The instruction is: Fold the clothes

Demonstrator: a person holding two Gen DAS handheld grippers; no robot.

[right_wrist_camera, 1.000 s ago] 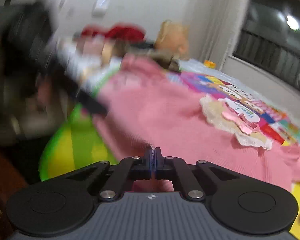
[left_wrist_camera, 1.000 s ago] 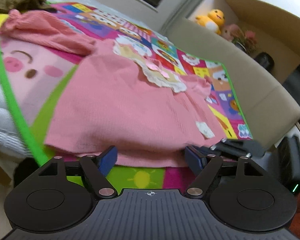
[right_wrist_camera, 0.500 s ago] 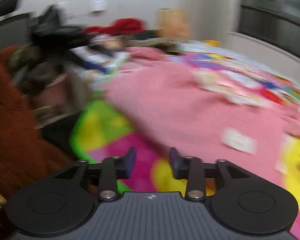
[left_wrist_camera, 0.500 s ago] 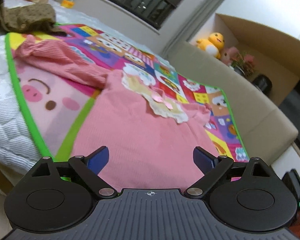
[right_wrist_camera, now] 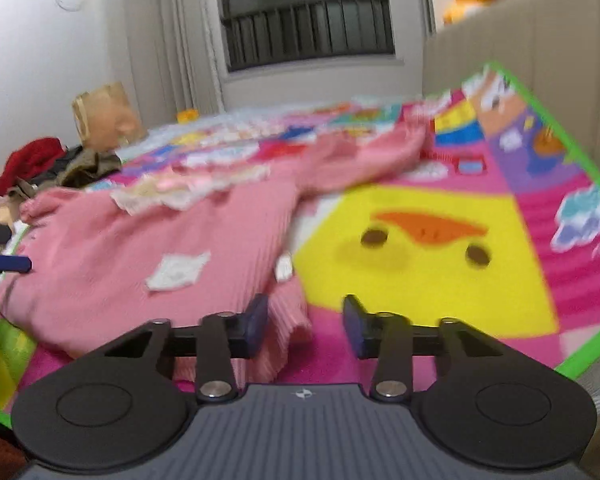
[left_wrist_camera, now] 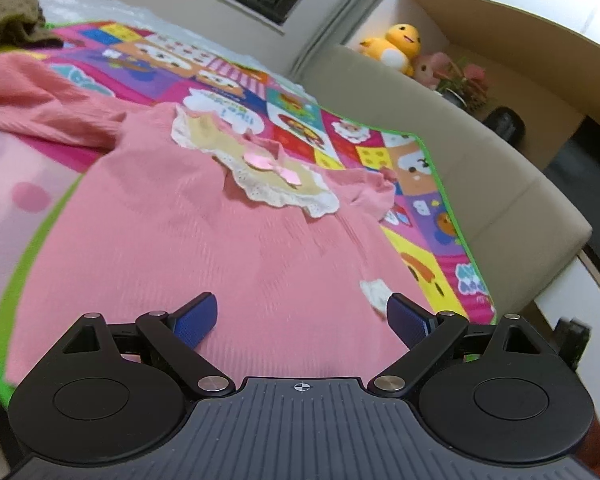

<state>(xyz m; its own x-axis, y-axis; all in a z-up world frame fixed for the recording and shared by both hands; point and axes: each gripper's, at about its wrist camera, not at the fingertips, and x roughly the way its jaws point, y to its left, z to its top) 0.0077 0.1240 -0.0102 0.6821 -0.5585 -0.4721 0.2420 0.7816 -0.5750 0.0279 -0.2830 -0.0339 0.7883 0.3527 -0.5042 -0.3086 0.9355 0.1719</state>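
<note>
- One pink dress [left_wrist_camera: 188, 232] lies spread flat on a bright cartoon play mat [left_wrist_camera: 340, 128] that covers the bed; its lace collar [left_wrist_camera: 256, 176] with a small pink bow faces up, and one sleeve [left_wrist_camera: 40, 108] trails off toward the mat's far left.
- In the left wrist view the left gripper [left_wrist_camera: 302, 316] hovers low over the dress's lower part, its jaws spread wide with only flat cloth under the gap; nothing is pinched.
- A small white label [left_wrist_camera: 376, 294] sits on the dress just beside the right-hand blue pad.
- In the right wrist view, which is blurred, the right gripper [right_wrist_camera: 305, 322] is at the dress's hem corner [right_wrist_camera: 288, 320]. Its jaws have just been closing, yet a clear gap shows between the pads; the ribbed corner lies beside the left pad and partly in the gap, not pressed.
- The other gripper's blue fingertip [right_wrist_camera: 10, 264] shows at the left edge of that view, over the dress's far side.
- A yellow duck face [right_wrist_camera: 424, 248] is printed on the mat just right of the dress.
- Beyond the mat, a yellow plush duck [left_wrist_camera: 396, 46] sits on the beige headboard [left_wrist_camera: 480, 184], and a pile of red and olive clothes [right_wrist_camera: 40, 168] lies at the bed's far end.
</note>
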